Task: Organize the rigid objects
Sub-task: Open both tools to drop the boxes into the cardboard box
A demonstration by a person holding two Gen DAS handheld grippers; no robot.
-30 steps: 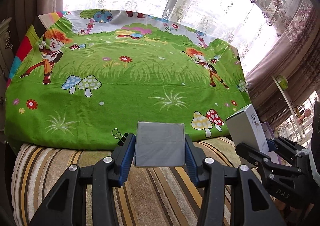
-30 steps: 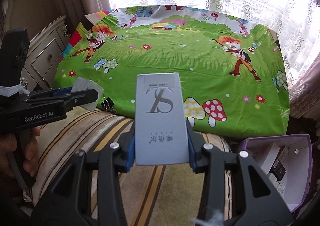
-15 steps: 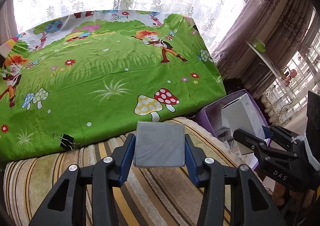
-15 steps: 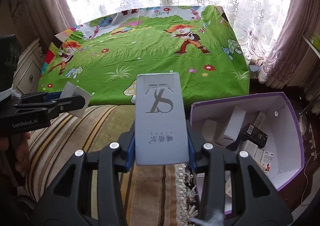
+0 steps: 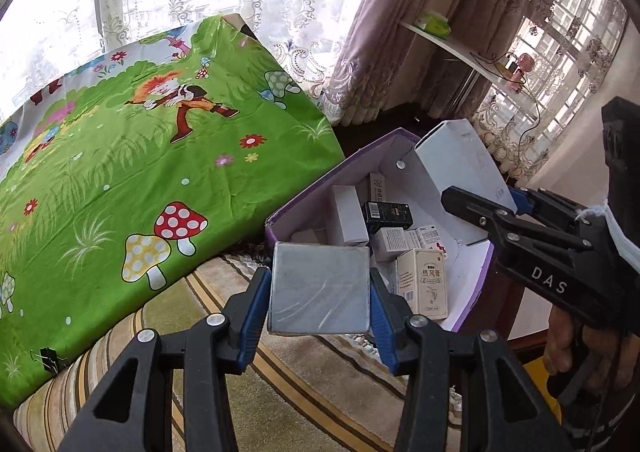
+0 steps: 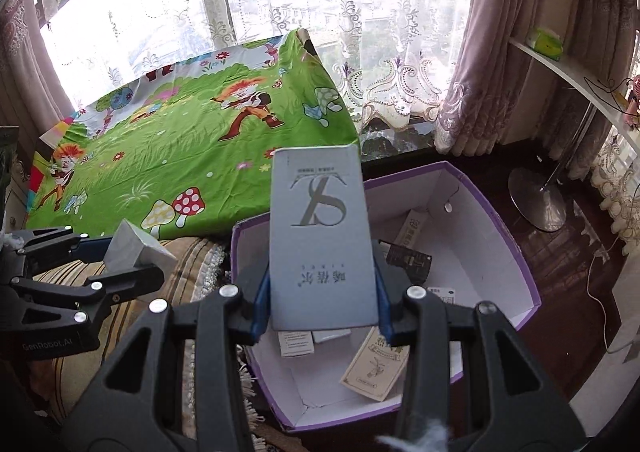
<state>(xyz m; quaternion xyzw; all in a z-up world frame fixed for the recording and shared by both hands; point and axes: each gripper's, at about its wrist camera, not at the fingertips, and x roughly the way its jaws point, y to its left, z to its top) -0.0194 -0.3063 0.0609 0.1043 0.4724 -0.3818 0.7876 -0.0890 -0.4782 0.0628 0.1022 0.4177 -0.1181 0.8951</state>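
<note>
Two boxes are gripped above the purple bin (image 6: pixel 516 248). The right gripper (image 6: pixel 322 306) clamps the tall grey carton (image 6: pixel 320 236), long axis running away along the fingers over the bin. The left gripper (image 5: pixel 318 310) clamps a squarish silver box (image 5: pixel 319 288), seemingly at the bin's near-left rim.

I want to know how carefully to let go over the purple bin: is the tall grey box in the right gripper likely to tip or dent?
The tall grey box looks like stiff, probably light card: flat faces, crisp edges. Being tall and narrow, it would likely topple rather than stand among the small cartons in the purple bin. The right gripper leaves no visible dent.
</note>
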